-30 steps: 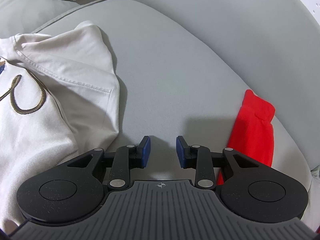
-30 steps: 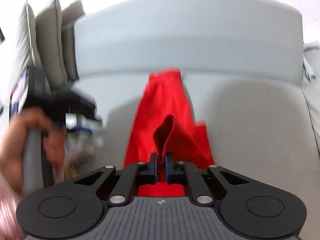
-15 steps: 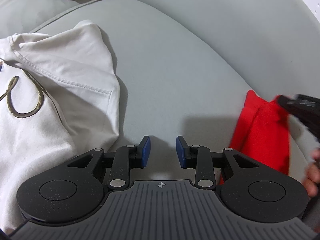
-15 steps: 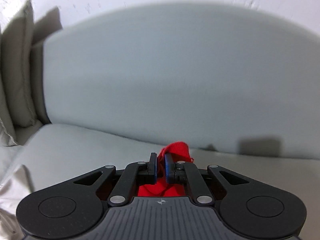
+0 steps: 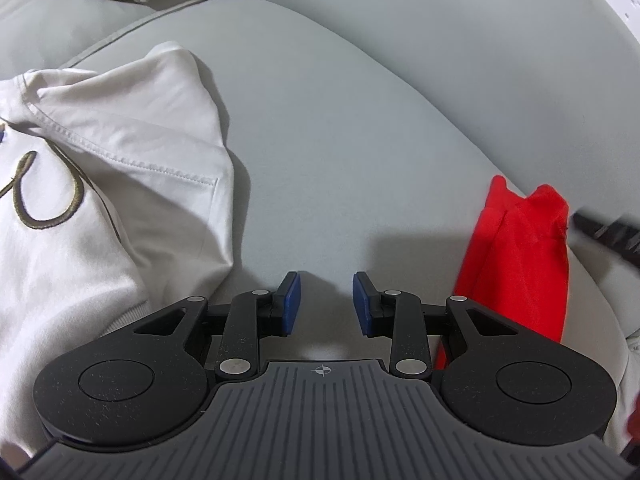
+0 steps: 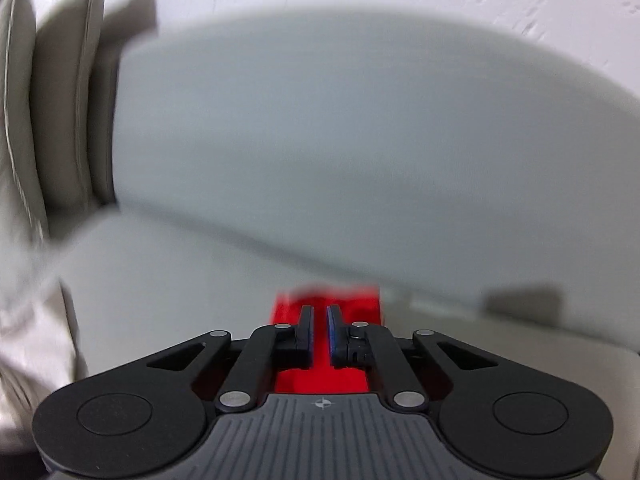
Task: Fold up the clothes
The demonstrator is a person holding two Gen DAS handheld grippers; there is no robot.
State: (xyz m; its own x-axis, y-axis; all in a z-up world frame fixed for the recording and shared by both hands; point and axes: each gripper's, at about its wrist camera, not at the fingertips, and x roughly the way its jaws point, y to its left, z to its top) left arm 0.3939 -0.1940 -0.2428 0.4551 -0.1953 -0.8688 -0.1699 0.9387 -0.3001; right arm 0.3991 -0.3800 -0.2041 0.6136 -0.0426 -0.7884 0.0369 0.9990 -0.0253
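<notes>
A folded red garment (image 5: 520,264) lies on the grey sofa seat (image 5: 340,160) at the right. My left gripper (image 5: 325,304) is open and empty, low over the bare seat between the red garment and a white hoodie (image 5: 100,184) on the left. My right gripper (image 6: 318,320) hovers just over the red garment (image 6: 320,372), its jaws slightly apart with a narrow gap and nothing between them. The right gripper's tip also shows, blurred, at the right edge of the left wrist view (image 5: 608,232).
The sofa backrest (image 6: 340,140) rises behind the seat. Beige cushions (image 6: 52,120) stand at the left end. The white hoodie's edge (image 6: 36,320) shows at the left of the right wrist view.
My right gripper has laid the red garment on the seat and let go, its jaws parting slightly. The garment's top corner now stands a little higher. My left gripper has not moved.
</notes>
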